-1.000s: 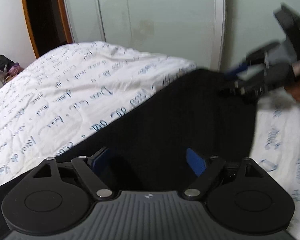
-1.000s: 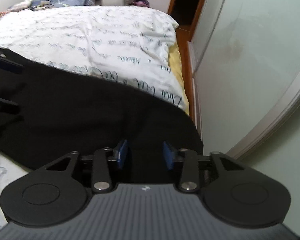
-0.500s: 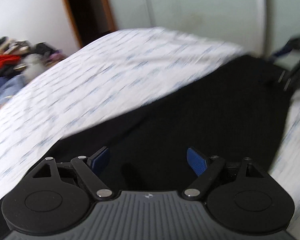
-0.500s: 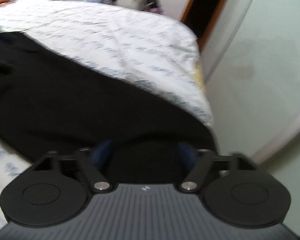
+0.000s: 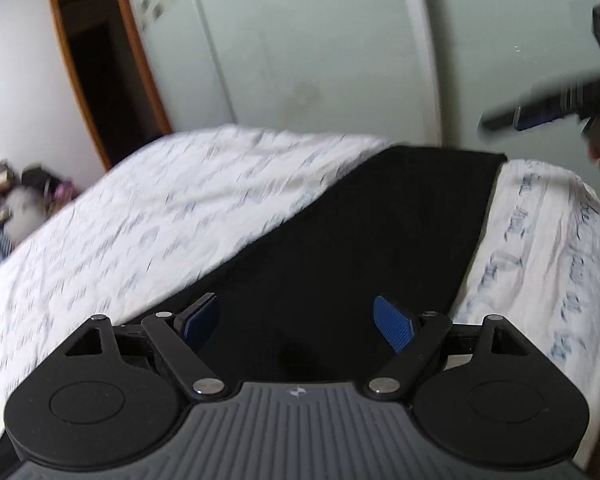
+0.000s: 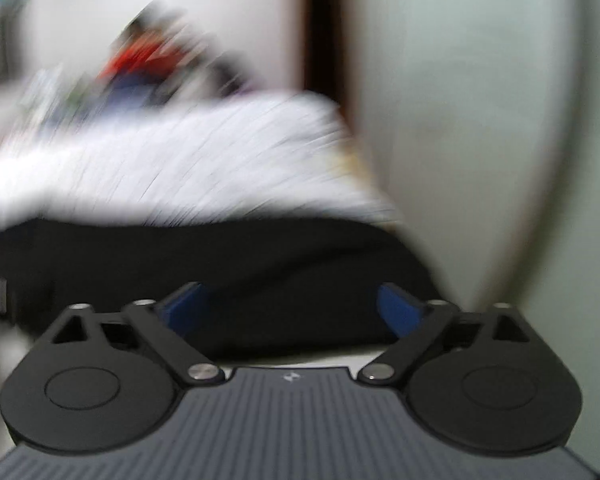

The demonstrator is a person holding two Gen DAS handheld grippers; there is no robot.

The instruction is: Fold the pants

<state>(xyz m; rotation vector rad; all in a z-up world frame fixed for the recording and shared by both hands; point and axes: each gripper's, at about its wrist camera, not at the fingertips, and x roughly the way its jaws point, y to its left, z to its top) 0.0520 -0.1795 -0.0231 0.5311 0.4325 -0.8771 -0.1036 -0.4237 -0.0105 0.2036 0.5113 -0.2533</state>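
Note:
The black pants (image 5: 364, 240) lie flat as a long band across the white bed cover with blue script (image 5: 148, 224). My left gripper (image 5: 296, 320) is open and empty above the near part of the pants. My right gripper (image 6: 292, 308) is open and empty too, over the pants' (image 6: 220, 256) other end near the bed edge; its view is heavily blurred. In the left wrist view the right gripper (image 5: 540, 116) hangs in the air at the upper right, clear of the cloth.
Pale sliding wardrobe doors (image 5: 300, 52) stand right behind the bed. A dark doorway with a wooden frame (image 5: 108, 92) is at the left. A pile of clothes (image 5: 8, 200) lies at the bed's far end.
The right gripper has opened, let go of the pants and lifted away. Both grippers have risen and swung, and the pants lie flat on the bed.

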